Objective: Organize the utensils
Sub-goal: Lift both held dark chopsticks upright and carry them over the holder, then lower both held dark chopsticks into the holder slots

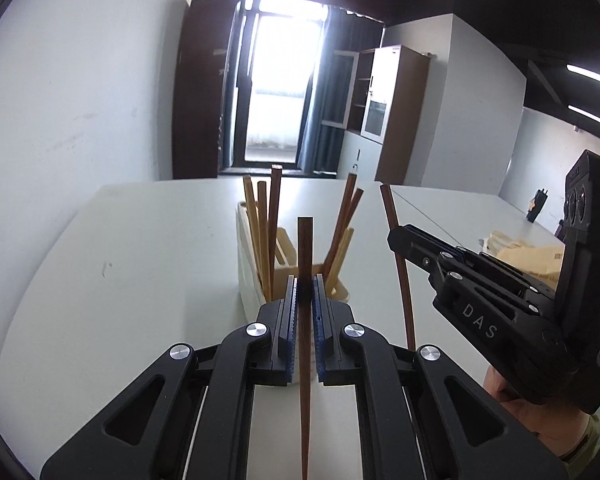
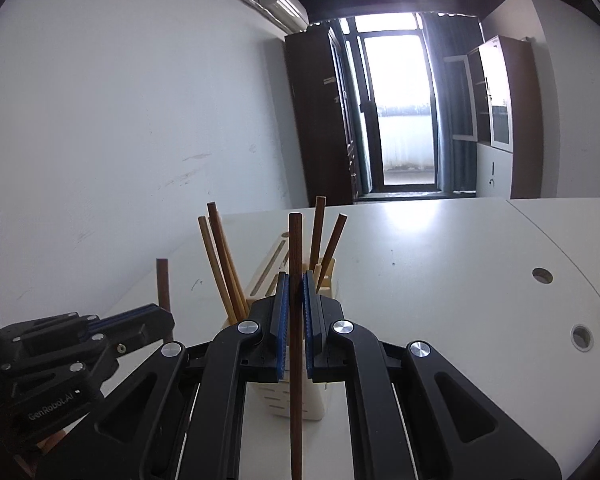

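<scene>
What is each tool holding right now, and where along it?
Left tool and right tool each clamp one dark chopstick along its upper half, top end sticking out.

Both wrist cameras are looking forward along their own fingers, close above the white table (image 1: 140, 260), facing the far window (image 2: 404, 108). Both are sharing the utensil holder (image 1: 252, 280) at frame centre. Each is catching the other gripper at its lower edge.
</scene>
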Available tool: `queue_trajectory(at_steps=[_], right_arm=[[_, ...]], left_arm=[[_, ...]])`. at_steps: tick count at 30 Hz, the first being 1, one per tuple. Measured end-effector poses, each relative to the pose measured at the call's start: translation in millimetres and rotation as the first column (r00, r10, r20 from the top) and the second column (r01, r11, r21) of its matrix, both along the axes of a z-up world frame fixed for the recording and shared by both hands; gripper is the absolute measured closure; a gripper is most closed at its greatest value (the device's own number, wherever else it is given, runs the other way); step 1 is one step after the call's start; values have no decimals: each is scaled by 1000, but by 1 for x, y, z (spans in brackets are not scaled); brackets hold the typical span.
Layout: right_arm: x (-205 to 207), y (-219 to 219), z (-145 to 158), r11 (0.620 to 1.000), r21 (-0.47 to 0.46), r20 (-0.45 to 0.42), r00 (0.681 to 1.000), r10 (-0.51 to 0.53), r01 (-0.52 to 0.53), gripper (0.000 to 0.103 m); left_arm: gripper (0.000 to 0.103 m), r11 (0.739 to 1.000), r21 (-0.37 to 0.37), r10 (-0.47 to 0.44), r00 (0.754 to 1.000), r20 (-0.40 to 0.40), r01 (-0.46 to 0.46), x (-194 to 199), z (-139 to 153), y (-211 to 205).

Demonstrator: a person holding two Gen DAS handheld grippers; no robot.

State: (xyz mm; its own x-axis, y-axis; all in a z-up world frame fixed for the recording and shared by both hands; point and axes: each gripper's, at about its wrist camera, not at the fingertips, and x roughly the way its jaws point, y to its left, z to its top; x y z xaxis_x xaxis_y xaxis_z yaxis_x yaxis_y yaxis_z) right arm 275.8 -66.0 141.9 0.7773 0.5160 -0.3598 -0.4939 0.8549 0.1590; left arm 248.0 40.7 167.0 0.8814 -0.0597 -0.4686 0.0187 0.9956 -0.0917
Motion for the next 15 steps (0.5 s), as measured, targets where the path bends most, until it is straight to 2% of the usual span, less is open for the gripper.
queue_trajectory(at_steps=[2, 6, 11, 15], right_arm=[[6, 0, 1, 1000, 22, 10, 1000, 12, -12, 95], [12, -2, 1, 997, 67, 48, 999, 19, -22, 95], [18, -1, 5, 995, 96, 121, 993, 9, -21, 95], [20, -1, 8, 989, 144, 173, 985, 14, -39, 95]], left_arm=[[96, 999, 42, 15, 999, 37, -16, -1, 3, -7], [96, 997, 69, 27, 997, 73, -32, 4, 11, -10], [96, 998, 52, 24, 992, 126, -31, -1, 27, -2], [96, 999, 21, 36, 978, 206, -41, -10, 42, 0]])
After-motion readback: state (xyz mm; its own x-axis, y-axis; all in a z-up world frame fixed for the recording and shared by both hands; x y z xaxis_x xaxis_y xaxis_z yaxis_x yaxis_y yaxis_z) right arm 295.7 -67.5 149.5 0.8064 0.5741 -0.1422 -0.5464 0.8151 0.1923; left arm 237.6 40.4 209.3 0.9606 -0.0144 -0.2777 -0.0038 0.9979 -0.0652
